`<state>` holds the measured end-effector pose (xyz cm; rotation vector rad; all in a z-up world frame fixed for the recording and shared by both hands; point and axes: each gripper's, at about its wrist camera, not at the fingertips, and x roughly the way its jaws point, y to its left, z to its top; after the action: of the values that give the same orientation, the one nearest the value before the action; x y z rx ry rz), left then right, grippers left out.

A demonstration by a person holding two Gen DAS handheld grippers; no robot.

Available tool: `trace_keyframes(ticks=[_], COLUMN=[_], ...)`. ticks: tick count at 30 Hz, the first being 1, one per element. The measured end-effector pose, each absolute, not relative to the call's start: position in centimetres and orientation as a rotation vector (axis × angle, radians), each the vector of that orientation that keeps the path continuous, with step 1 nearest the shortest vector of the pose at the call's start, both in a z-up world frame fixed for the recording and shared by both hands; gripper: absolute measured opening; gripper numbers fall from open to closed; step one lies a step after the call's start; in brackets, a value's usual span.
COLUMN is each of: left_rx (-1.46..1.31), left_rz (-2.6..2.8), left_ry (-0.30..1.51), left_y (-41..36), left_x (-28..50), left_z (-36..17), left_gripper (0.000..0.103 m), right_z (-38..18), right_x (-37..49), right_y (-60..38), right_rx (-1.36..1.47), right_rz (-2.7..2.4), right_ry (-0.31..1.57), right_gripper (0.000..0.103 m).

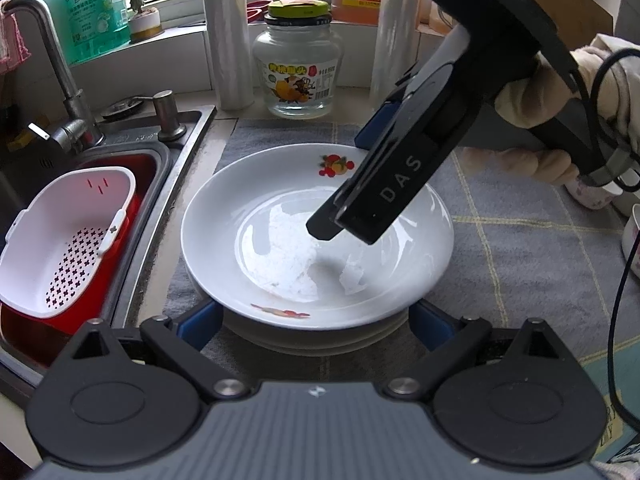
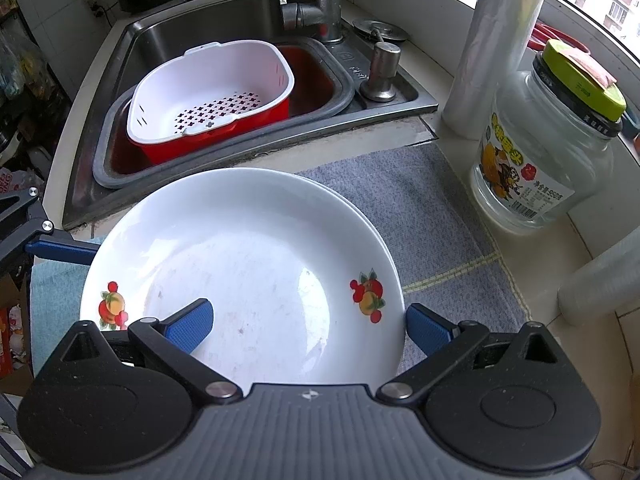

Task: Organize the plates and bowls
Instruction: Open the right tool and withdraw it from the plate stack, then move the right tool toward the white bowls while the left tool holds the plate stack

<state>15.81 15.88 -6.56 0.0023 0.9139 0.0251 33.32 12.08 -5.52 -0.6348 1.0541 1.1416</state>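
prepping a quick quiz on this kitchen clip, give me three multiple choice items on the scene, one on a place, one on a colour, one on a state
1. Where does the white perforated plastic colander sit?
A. on the grey cloth mat
B. in the red basin inside the steel sink
C. on the windowsill

2. What colour is the lid of the clear glass jar?
A. yellow-green
B. blue
C. black

3. How does the right gripper stand at the top white fruit-print plate?
A. shut flat on bare mat
B. lifted far above the sink
C. jaws apart, one finger over the plate, one outside its rim

Answers: 1 B, its red basin rests within the sink. 2 A, the cap shows yellow-green in both views. 3 C, the blue pads straddle the rim.
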Motion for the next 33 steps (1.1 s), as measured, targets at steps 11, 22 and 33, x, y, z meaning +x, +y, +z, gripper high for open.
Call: trace_keyframes(ticks=[11,22,33], left_rx=[0.071,0.039,0.034], left_rz=[0.045,0.095,0.093], left_ry=[0.832,0.736,0.611], left_y=[15.7,16.6,16.1], left_x=[15.0,13.0,12.0], left_z=[-5.4,-5.3,-4.0], left_gripper=[0.099,0.1,0.102], right_z=[-5.2,-3.5,-1.6], right_x=[32.5,29.8,27.1], right_y=[11.3,8.5,5.3], right_rx=[-0.642,-0.627,-0.448], right_rz=[1.135,1.056,0.903], right_ry=[1.041,0.909,0.85], right_gripper=[0.103,0.103,0.103])
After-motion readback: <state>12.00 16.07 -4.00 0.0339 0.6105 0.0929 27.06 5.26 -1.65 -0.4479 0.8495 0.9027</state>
